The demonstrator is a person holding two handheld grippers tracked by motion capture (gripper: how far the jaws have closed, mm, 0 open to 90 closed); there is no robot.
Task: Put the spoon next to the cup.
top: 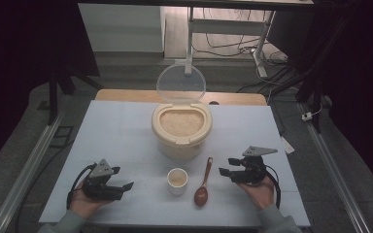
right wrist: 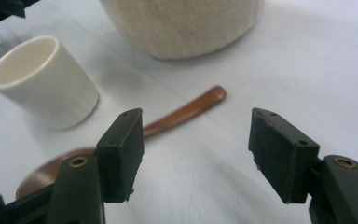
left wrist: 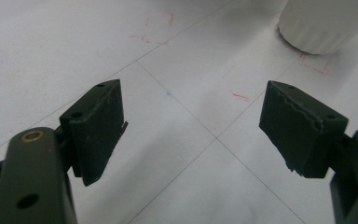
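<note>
My right gripper [top: 227,166] hangs open, empty, beside the spoon [top: 203,183]; my left gripper [top: 122,178] rests open near the cup [top: 177,180].

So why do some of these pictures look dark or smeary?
High view: the table is lit, the room around it nearly black. Right gripper view: the spoon bowl at the bottom left is smeared. Left gripper view: sharp, soft shadows under the tool.

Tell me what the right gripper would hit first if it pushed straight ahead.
Probably the brown wooden spoon lying just beyond the open right gripper, then the cream rice container; depth is hard to judge.
</note>
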